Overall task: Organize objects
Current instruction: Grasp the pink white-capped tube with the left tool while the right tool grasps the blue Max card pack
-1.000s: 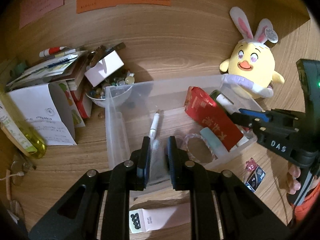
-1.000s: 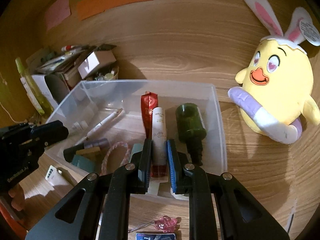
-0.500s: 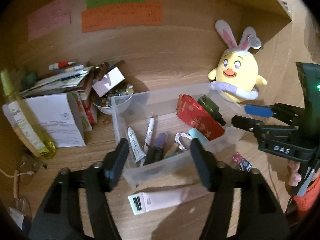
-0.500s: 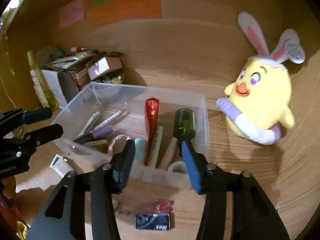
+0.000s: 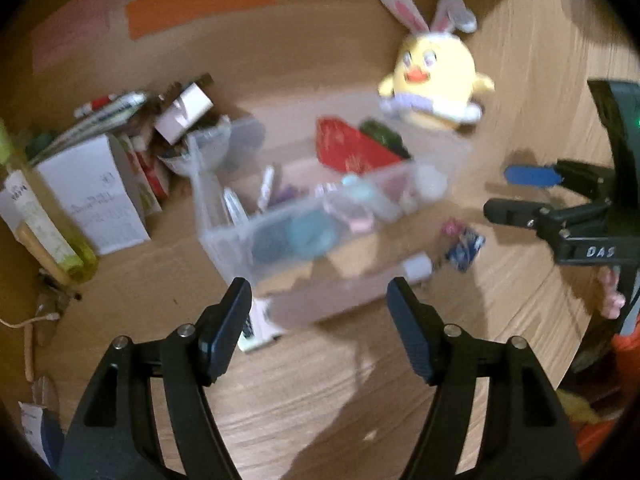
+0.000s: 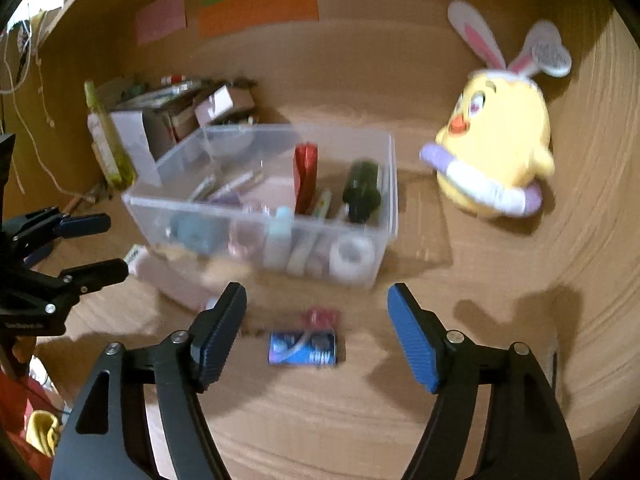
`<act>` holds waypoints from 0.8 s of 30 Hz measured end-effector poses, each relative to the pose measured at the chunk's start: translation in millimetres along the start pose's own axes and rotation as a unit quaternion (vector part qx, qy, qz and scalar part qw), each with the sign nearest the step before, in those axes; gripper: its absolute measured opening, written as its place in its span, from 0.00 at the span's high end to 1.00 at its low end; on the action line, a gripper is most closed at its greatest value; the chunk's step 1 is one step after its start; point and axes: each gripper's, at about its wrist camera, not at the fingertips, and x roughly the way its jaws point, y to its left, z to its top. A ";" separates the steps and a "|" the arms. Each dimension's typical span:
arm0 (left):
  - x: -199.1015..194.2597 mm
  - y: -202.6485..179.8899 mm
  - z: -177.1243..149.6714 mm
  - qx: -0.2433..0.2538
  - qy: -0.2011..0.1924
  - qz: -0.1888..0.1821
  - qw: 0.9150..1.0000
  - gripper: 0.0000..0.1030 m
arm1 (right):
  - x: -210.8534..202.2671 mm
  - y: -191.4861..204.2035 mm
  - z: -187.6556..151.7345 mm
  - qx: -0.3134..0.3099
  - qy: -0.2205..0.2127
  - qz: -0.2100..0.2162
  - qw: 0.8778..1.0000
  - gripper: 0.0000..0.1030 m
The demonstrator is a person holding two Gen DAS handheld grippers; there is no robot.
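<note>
A clear plastic bin [image 6: 384,184] [image 5: 224,240] on the wooden desk holds pens, a red packet [image 6: 306,168], a dark green bottle [image 6: 362,190], a tape roll [image 6: 354,254] and other small items. My left gripper [image 5: 320,320] is open and empty, held back from the bin's near side. My right gripper [image 6: 316,320] is open and empty above a blue battery card [image 6: 302,348] and a pink clip [image 6: 320,316] lying before the bin. A pale pink tube [image 5: 316,304] lies along the bin's front. Both views are blurred.
A yellow bunny-eared plush [image 6: 496,152] sits right of the bin. A pile of boxes, papers and a bowl [image 5: 120,152] stands at the left with a yellow-green bottle [image 5: 44,232]. Each gripper shows in the other's view, the left [image 6: 60,248] and the right [image 5: 560,208].
Both grippers were shut inside the bin, then opened, let go of their items and pulled back and up away from the bin.
</note>
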 end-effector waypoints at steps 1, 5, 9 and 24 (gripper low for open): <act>6.0 -2.8 -2.7 0.005 0.009 0.002 1.000 0.32 | 3.6 -0.3 -3.2 0.000 0.007 0.001 1.000 0.32; 29.1 -11.8 -5.5 0.025 0.044 -0.006 0.999 0.32 | 21.3 -0.8 -17.9 0.003 0.044 0.015 0.999 0.32; 43.1 -22.7 1.3 0.055 0.057 -0.006 0.997 0.32 | 32.5 1.9 -23.9 -0.003 0.063 0.020 0.998 0.32; 75.3 -34.1 16.8 0.090 0.092 -0.074 0.989 0.55 | 46.8 10.8 -22.6 -0.026 0.075 0.014 0.997 0.56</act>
